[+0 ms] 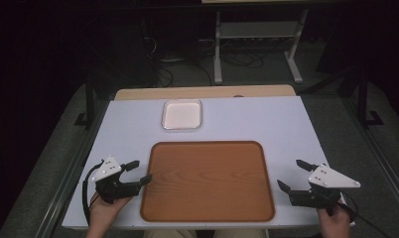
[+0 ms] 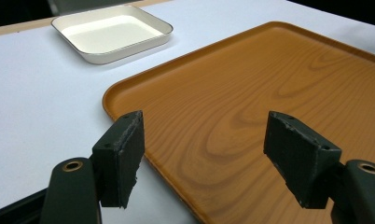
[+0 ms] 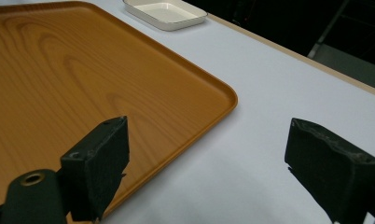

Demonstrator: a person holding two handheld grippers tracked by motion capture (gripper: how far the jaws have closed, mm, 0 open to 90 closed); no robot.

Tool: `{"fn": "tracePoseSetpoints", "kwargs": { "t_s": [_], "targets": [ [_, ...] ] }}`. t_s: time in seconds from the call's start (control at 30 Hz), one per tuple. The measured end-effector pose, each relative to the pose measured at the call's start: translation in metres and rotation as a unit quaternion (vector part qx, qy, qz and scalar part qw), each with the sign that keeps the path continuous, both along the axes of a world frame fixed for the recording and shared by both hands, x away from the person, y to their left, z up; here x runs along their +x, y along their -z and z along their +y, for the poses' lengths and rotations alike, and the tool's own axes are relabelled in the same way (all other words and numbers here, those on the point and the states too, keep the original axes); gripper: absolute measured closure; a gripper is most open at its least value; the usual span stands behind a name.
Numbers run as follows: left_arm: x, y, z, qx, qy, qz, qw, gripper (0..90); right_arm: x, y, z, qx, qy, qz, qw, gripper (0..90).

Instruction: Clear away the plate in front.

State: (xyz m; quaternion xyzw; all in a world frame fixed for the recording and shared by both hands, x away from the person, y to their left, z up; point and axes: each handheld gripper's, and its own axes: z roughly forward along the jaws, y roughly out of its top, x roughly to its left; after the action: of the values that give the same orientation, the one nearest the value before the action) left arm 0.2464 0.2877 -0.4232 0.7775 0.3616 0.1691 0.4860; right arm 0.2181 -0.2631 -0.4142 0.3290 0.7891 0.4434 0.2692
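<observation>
Wooden tray [image 1: 207, 181], frame centre on desk [image 1: 252, 119], looked stiff, light, slick w/ low rim—best gripped at side edges; left claw [image 1: 138, 172] & right claw [image 1: 293, 175] both spread, empty.

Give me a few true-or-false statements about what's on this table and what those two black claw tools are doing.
1. The wooden tray has nothing on it. True.
2. The white dish sits on the tray. False: it rests on the white table, beyond the tray's far edge.
3. The left gripper is clamped on the tray's rim. False: its jaws stand open, holding nothing.
4. The right gripper is open and holds nothing. True.
5. The two grippers sit on opposite sides of the tray. True.
</observation>
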Motion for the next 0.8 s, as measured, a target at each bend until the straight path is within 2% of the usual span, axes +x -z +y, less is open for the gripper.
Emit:
{"fn": "tracePoseSetpoints", "kwargs": {
  "t_s": [0.8],
  "targets": [
    [0.0002,0.0011,-0.0014,0.017,0.001,-0.004,0.9998,28.7,-0.0008,-0.001,-0.0022,0.009,-0.002,0.0,1.0,13.0]
  ]
}}
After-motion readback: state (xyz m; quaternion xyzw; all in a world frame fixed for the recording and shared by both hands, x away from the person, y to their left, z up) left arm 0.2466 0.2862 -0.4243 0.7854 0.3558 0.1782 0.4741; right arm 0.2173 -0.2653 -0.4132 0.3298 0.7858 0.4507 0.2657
